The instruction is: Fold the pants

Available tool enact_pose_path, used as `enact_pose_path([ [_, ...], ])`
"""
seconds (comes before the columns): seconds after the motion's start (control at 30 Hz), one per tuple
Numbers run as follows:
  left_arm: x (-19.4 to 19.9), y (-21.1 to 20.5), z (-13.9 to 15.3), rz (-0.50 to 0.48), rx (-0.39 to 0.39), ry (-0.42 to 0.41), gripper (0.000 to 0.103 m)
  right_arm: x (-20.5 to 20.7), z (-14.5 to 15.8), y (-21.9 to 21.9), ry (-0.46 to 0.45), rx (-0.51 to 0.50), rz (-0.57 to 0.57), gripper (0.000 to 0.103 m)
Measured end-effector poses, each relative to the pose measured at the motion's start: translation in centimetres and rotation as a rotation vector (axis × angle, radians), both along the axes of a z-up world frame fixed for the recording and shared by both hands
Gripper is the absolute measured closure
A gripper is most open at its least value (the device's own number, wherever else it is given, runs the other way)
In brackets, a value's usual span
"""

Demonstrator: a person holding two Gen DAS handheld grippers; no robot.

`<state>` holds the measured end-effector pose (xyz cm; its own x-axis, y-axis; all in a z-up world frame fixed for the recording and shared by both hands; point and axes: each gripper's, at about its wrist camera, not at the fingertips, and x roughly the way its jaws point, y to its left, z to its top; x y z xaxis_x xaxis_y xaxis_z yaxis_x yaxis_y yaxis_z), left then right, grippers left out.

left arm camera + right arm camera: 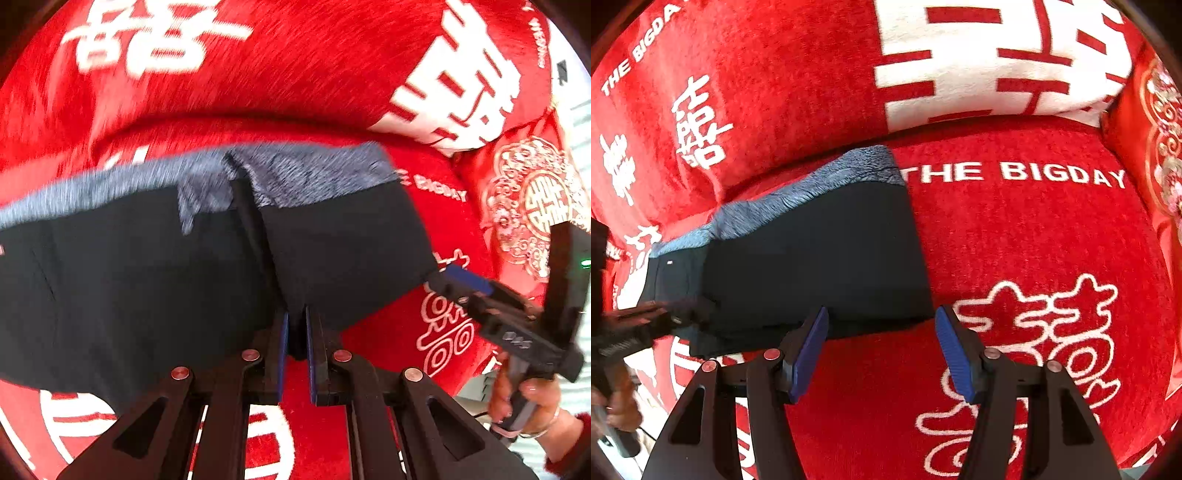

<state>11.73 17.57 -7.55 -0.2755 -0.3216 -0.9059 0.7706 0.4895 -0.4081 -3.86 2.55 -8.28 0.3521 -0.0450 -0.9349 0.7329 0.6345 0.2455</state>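
Observation:
Black pants (820,258) with a grey fleecy lining (812,192) lie partly folded on a red blanket (1015,240). In the left wrist view the pants (147,266) fill the middle, with the lining (295,173) along the far edge. My left gripper (295,332) is shut on the near edge of the pants. My right gripper (881,325) is open and empty, just in front of the pants' near right corner. It also shows in the left wrist view (450,280) beside that corner. The left gripper shows at the left edge of the right wrist view (665,314).
The red blanket carries white characters and the words "THE BIGDAY" (1015,173). A red blanket-covered back (812,74) rises behind the pants. A red embroidered cushion (1156,147) stands at the right. The blanket's front edge (646,398) lies at the lower left.

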Motion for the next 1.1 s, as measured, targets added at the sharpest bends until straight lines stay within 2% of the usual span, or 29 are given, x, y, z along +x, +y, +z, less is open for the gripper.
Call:
enact_pose_path([
  [0.1, 0.2, 0.9, -1.3, 0.025, 0.006, 0.019, 0.093, 0.7, 0.0, 0.1, -0.001, -0.012, 0.023, 0.038],
  [0.23, 0.3, 1.2, -1.1, 0.027, -0.002, 0.001, 0.093, 2.2, -0.2, 0.0, -0.032, 0.020, 0.044, 0.038],
  [0.37, 1.4, 1.2, -1.2, 0.049, 0.019, -0.020, 0.093, 5.1, -2.3, 1.2, 0.022, 0.035, 0.129, 0.038],
  [0.43, 1.8, 1.1, -0.9, 0.064, 0.032, -0.035, 0.093, 5.9, -2.3, 1.8, -0.006, 0.062, 0.161, 0.038],
  [0.5, 2.3, 1.2, -0.3, 0.080, 0.063, -0.093, 0.093, 6.4, -1.6, 2.7, -0.051, 0.097, 0.216, 0.038],
  [0.57, 3.0, 1.6, 0.3, 0.092, 0.085, -0.112, 0.093, 6.1, -0.7, 3.0, -0.069, 0.077, 0.240, 0.037],
  [0.63, 3.5, 1.5, 0.8, 0.105, 0.086, -0.117, 0.093, 5.1, 0.4, 1.9, -0.093, 0.030, 0.208, 0.037],
  [0.7, 3.7, 0.8, 1.5, 0.095, 0.078, -0.138, 0.093, 3.7, 0.7, -0.9, -0.094, 0.015, 0.111, 0.037],
  [0.73, 3.7, 0.2, 1.8, 0.087, 0.068, -0.151, 0.093, 3.1, 0.4, -2.5, -0.090, 0.033, 0.057, 0.040],
  [0.8, 3.6, -1.3, 2.1, 0.073, 0.043, -0.164, 0.093, 2.3, -0.8, -6.5, -0.107, 0.120, -0.064, 0.064],
  [0.83, 3.5, -2.2, 2.0, 0.072, 0.038, -0.168, 0.093, 2.2, -1.3, -7.8, -0.120, 0.148, -0.100, 0.081],
  [0.93, 2.7, -5.3, 1.0, 0.070, 0.031, -0.168, 0.092, 3.3, -2.6, -10.0, -0.127, 0.174, -0.115, 0.084],
  [1.03, 1.5, -7.2, -1.2, 0.055, 0.095, -0.212, 0.092, 6.1, -4.1, -8.7, -0.105, 0.219, -0.020, 0.084],
  [1.1, 1.2, -6.7, -2.8, 0.050, 0.144, -0.242, 0.092, 7.6, -5.2, -6.8, -0.053, 0.197, 0.042, 0.084],
])
